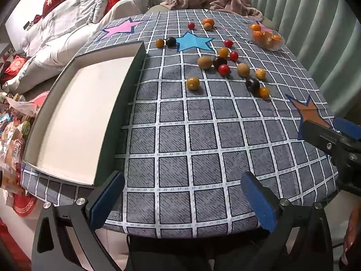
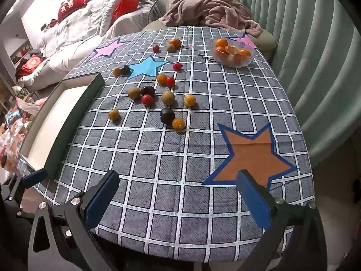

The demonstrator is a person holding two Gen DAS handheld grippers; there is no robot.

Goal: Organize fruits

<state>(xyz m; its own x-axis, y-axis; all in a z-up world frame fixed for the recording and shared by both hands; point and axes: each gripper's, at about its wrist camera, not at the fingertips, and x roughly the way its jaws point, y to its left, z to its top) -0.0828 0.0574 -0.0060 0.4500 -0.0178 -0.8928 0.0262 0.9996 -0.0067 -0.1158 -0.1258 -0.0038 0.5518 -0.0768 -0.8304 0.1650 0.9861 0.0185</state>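
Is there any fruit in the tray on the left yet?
No. In the left wrist view the tray shows only its bare white floor, while the loose fruits all lie on the checked tablecloth.

The tray (image 1: 74, 122) loses its near left corner behind the left gripper's finger (image 1: 106, 201), the right gripper (image 1: 334, 140) is cut off by the left view's edge, and the bowl (image 2: 233, 53) hides most of its oranges behind one another.
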